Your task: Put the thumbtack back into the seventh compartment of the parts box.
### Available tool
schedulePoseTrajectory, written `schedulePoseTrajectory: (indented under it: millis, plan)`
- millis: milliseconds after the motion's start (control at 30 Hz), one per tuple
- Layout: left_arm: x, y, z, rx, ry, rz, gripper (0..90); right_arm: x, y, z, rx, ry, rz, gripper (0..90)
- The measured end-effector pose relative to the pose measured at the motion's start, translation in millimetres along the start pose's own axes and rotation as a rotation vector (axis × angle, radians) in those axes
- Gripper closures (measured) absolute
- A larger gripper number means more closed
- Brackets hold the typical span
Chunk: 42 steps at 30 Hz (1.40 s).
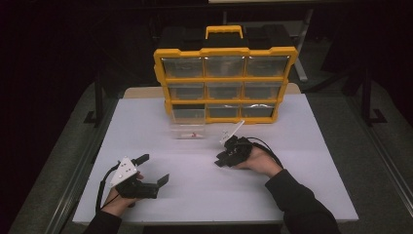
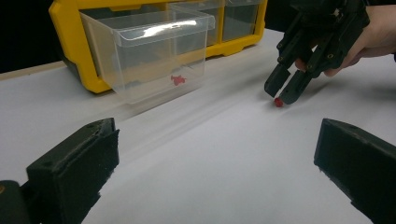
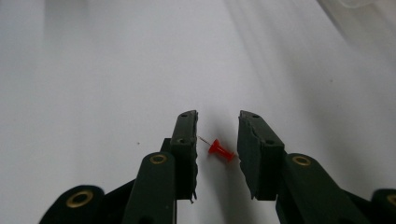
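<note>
Red pushpin (image 3: 221,150) between narrowed right gripper (image 3: 217,140) — ungripped

You sit at a white rectangular table (image 1: 292,161) in a dim room. Grey floor (image 1: 370,146) flanks it on both sides, dark metal stand legs (image 1: 97,102) rise at the left, and the far background lies in blackness.

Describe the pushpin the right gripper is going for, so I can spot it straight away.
Start at the yellow drawer cabinet at the back of the white table. In front of it, right of the pulled-out clear drawer, the right gripper points down. The red pushpin lies between its jaws on the bare table, unlike the red piece inside the drawer.
</note>
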<state>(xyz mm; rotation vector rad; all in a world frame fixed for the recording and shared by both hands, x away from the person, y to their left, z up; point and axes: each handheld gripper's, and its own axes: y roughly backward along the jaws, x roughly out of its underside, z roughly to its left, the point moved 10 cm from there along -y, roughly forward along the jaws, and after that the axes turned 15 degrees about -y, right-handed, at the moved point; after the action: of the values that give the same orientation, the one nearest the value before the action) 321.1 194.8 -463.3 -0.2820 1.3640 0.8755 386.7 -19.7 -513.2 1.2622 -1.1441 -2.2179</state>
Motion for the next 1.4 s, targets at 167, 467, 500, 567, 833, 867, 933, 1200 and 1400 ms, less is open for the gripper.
schedulePoseTrajectory:
  millis: [167, 467, 500, 567, 833, 867, 933, 1200, 1400]
  plan:
    - [0.0, 0.0, 0.0, 0.000, 0.002, 0.000, 0.0, 1.2, -3.0, -0.2, -0.005, 0.007, 0.008, 69.9]
    - [0.0, 0.0, 0.0, -0.001, 0.003, 0.000, 0.0, 2.7, -4.6, -1.9, -0.001, 0.009, 0.010, 74.4]
    - [0.0, 0.0, -0.1, 0.000, 0.002, 0.000, 0.0, 2.9, -4.6, -2.0, -0.001, 0.010, 0.010, 74.7]
    - [0.0, -0.1, 0.0, 0.000, -0.001, 0.000, 0.0, 3.3, -4.5, -2.0, -0.001, 0.014, 0.011, 75.3]
    - [-0.2, -0.1, -0.1, 0.000, -0.001, -0.001, 0.0, 3.2, -5.2, -2.0, 0.012, 0.026, 0.007, 78.3]
    - [-0.2, -0.1, 0.0, 0.000, -0.003, 0.000, 0.0, 3.3, -5.2, -1.6, 0.010, 0.025, 0.008, 78.5]
    - [-0.1, -0.2, -0.1, 0.000, 0.000, 0.000, 0.0, 3.3, -5.5, -1.3, 0.015, 0.028, 0.008, 79.6]
    - [-0.2, -0.4, -0.2, 0.000, -0.001, -0.002, 0.0, 3.3, -5.7, -2.0, 0.018, 0.027, 0.005, 81.6]
    - [-0.1, -0.2, -0.1, 0.000, -0.001, 0.000, 0.0, 3.2, -5.7, -2.4, 0.015, 0.013, 0.003, 82.5]
